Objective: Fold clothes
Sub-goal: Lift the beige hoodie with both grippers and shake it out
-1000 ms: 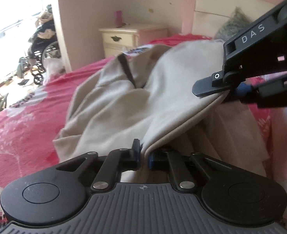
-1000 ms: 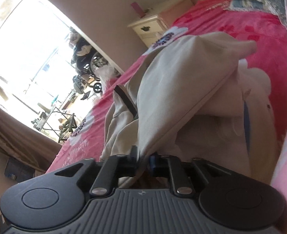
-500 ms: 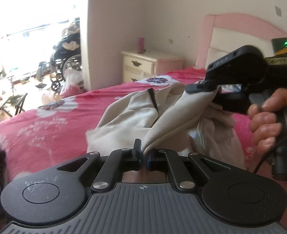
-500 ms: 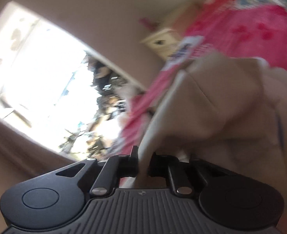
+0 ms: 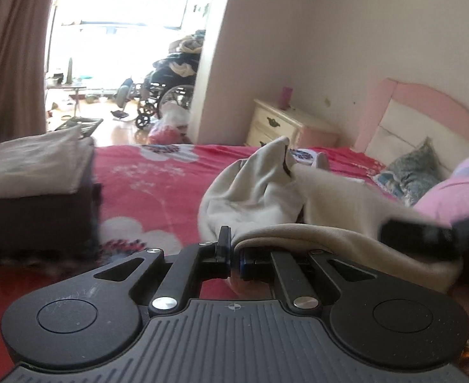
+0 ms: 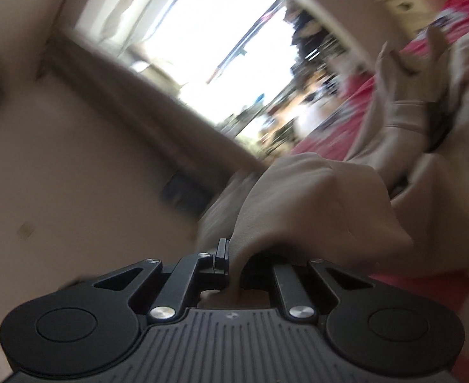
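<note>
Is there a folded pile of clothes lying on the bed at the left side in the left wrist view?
Yes, a folded pile of clothes with a pale item on top lies on the red bed.

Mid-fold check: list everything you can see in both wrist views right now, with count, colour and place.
beige garment: one, beige, heaped on the bed, an edge pinched by each tool
bed cover: one, red with white flowers, under the garment
folded stack: one, whitish on a dark block, left on the bed
nightstand: one, cream, beside the headboard
pink cup: one, on the nightstand
headboard: one, pink and white, far right
pillow: one, grey-blue patterned, by the headboard
wheelchair: one, dark, piled with clothes, by the window
curtain: one, brown, far left
left tool: one, black, shut on fabric
right tool: one, black, shut on fabric
</note>
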Demonstrator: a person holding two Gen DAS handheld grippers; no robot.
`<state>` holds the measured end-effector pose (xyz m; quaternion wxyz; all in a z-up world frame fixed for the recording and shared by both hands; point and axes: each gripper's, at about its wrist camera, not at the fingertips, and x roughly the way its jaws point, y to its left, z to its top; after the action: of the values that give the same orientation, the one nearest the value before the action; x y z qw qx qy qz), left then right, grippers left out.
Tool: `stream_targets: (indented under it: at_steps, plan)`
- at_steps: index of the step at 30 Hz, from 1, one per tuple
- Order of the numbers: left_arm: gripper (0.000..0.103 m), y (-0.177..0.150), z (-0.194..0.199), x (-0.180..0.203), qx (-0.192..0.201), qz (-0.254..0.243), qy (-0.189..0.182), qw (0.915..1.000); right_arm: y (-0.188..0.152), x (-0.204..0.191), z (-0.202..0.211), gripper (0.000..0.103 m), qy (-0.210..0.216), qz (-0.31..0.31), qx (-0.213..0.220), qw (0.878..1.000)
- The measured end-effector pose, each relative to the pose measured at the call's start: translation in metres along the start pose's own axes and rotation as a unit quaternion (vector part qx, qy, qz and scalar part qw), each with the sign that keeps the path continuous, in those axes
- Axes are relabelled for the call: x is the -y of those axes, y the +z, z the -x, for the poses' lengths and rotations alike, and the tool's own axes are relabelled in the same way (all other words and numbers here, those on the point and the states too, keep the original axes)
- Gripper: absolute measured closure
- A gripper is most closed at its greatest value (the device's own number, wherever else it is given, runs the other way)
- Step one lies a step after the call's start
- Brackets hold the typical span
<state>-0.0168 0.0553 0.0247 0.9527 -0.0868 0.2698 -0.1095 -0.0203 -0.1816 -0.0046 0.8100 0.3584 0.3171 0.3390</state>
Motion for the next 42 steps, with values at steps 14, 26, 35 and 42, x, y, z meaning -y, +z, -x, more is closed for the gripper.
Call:
stream_targets:
  at_steps: [14, 26, 35, 42]
  plan:
    - [0.096, -0.041, 0.127, -0.021, -0.074, -0.058, 0.043, 0.9946, -0.064, -0.086, 0.048, 0.094, 0.128, 0.01, -0.045, 0.991]
    - [0.074, -0.068, 0.11, -0.085, -0.185, -0.013, 0.129, 0.9741, -0.038, 0.009, -0.014, 0.092, -0.065, -0.005, -0.095, 0.993]
    - [0.064, -0.022, 0.08, -0.122, -0.123, 0.034, 0.166, 0.9777, -0.117, -0.007, -0.103, 0.048, -0.075, 0.18, -0.354, 0.915]
    - [0.046, -0.014, -0.033, -0.066, -0.146, -0.039, 0.02, 0.9883, -0.094, -0.005, -0.022, 0.033, -0.025, 0.163, -0.346, 0.924]
